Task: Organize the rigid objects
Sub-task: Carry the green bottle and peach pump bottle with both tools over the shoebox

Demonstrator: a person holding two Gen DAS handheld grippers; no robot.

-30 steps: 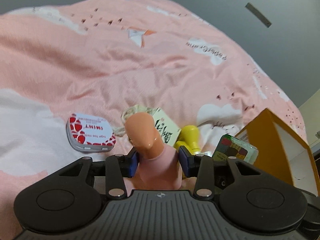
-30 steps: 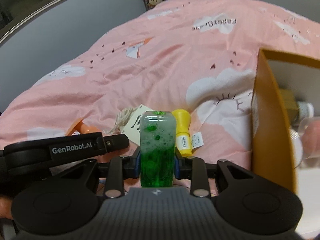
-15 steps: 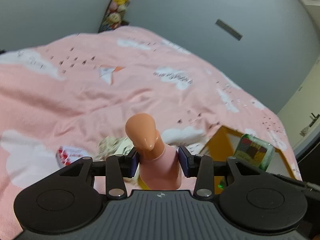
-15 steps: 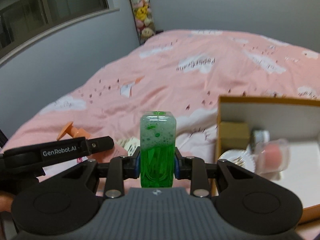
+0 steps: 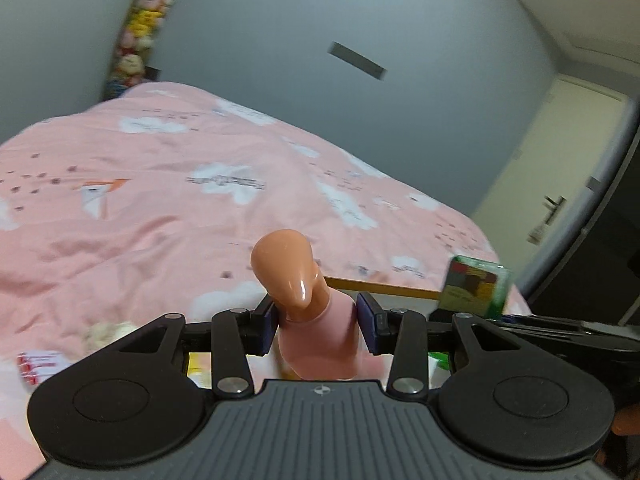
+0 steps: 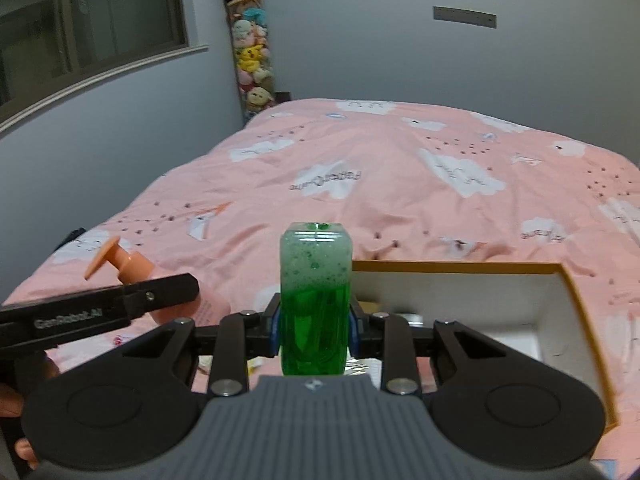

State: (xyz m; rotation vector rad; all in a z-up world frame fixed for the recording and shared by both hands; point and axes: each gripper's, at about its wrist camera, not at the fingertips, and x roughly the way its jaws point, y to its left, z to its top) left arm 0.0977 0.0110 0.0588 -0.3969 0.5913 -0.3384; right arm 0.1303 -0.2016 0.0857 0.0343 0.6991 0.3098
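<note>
My left gripper (image 5: 318, 320) is shut on a pink pump bottle (image 5: 320, 340) with a peach pump head, held up above the pink bedspread (image 5: 160, 216). My right gripper (image 6: 316, 326) is shut on a clear square bottle of green liquid (image 6: 316, 304) with foam on top. That green bottle (image 5: 474, 286) also shows at the right of the left wrist view. The left gripper (image 6: 120, 304) and its pump bottle (image 6: 132, 268) show at the left of the right wrist view. An orange-rimmed box (image 6: 460, 267) with a white inside lies on the bed just beyond and right of the green bottle.
A red-and-white tin (image 5: 38, 362) lies on the bedspread at lower left, with a pale bundle (image 5: 108, 332) beside it. A tall column of plush toys (image 6: 250, 52) stands in the far corner beside a window (image 6: 92, 20). A door (image 5: 552, 184) is at the right.
Both grippers have risen off the bed with their bottles still held. The small items on the bedspread have dropped low in the views, and the box now lies open below the right gripper.
</note>
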